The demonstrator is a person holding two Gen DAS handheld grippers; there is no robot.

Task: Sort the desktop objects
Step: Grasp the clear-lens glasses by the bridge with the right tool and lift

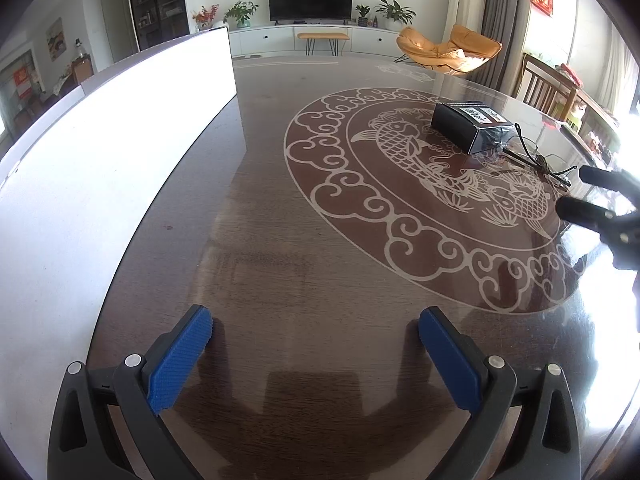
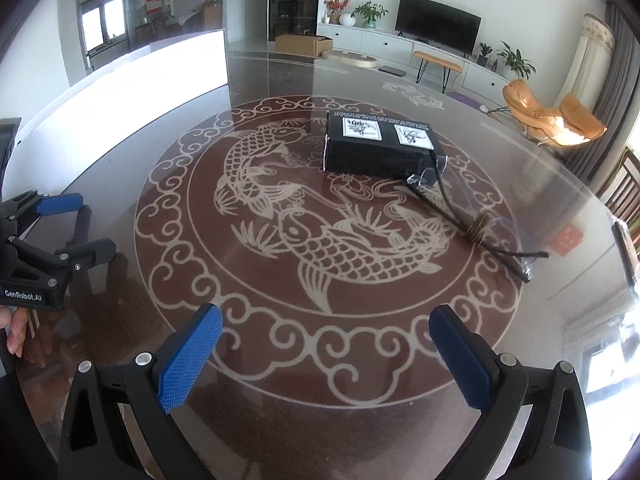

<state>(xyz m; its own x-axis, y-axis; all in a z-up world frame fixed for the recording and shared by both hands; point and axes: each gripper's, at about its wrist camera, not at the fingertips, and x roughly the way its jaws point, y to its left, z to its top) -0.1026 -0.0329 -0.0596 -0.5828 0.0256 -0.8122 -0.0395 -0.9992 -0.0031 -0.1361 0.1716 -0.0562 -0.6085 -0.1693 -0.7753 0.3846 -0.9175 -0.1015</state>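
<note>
Two handheld grippers with black frames and blue ribbed finger pads are seen over a dark wooden table (image 2: pixel 120 312) under a glossy glass top, printed with a pale ring of clouds and two carp. The left gripper (image 1: pixel 316 322) is held low above a bare stretch of the table, its fingers spread wide apart with nothing between them; in the right wrist view it shows at the left edge, gripped by a hand (image 2: pixel 16 332). The right gripper (image 2: pixel 326 320) hovers over the near rim of the carp design, its fingers likewise wide apart and empty. A black rectangular box with two white labels on top (image 2: pixel 378 148) lies on the far side of the design, well apart from both grippers. Just beside the box's right end, a pair of thin black-framed glasses (image 2: pixel 476 230) is laid on the glass, its arms bound by a coiled brown band. A long white board (image 1: pixel 100 152) runs along the table's left side.
</note>
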